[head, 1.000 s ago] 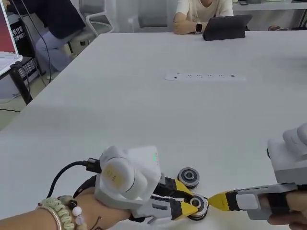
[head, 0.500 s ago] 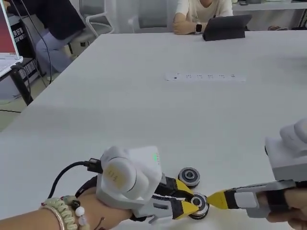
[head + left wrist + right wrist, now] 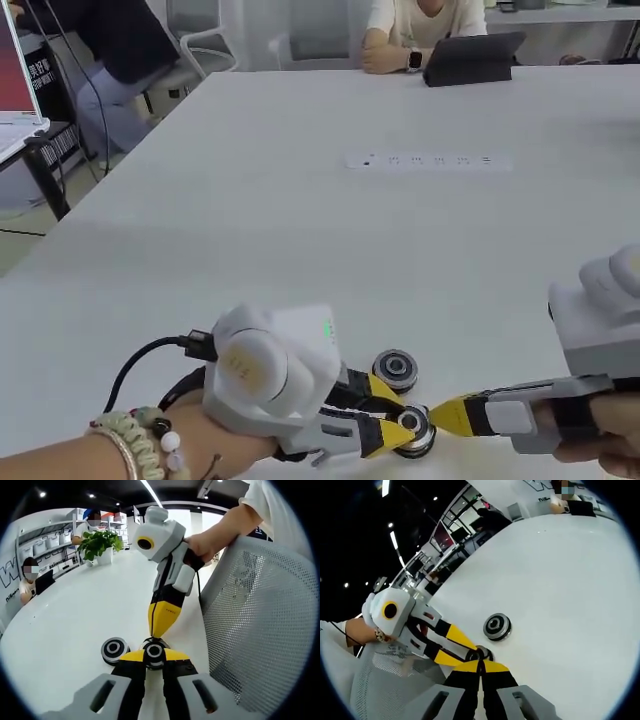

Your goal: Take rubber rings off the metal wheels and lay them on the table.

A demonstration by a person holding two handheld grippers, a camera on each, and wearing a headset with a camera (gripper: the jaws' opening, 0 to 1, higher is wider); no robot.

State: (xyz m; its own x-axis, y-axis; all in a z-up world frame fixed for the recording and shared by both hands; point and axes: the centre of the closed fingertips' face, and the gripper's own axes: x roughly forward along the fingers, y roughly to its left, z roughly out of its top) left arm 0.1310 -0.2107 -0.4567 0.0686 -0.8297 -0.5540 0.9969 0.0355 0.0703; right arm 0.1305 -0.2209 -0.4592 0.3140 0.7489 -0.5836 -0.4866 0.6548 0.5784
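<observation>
Near table edge: the held wheel (image 3: pixel 415 427) sits between the two grippers, on or just above the white table (image 3: pixel 400 250), on the person's side of it. I cannot tell whether it is lifted.
Second wheel: a second wheel (image 3: pixel 397 368) lies flat just beyond the held one, not touching it, with its dark band in place.
Change: very little over the last second. The right gripper (image 3: pixel 438 416) has crept a shade closer, from just beside the wheel's rim to touching it. The left gripper (image 3: pixel 395 422) has kept its grasp, and the second wheel has not moved.
Meaning: this looks like the start of the first peel. No ring lies loose on the table.
Left gripper: its jaws are spread only as wide as the held wheel and clamp it from both sides.
Right gripper: its jaws are pressed together into one yellow point at the wheel's edge. Whether they have nipped a lip of the rubber ring (image 3: pixel 146 646) is too small to tell.
</observation>
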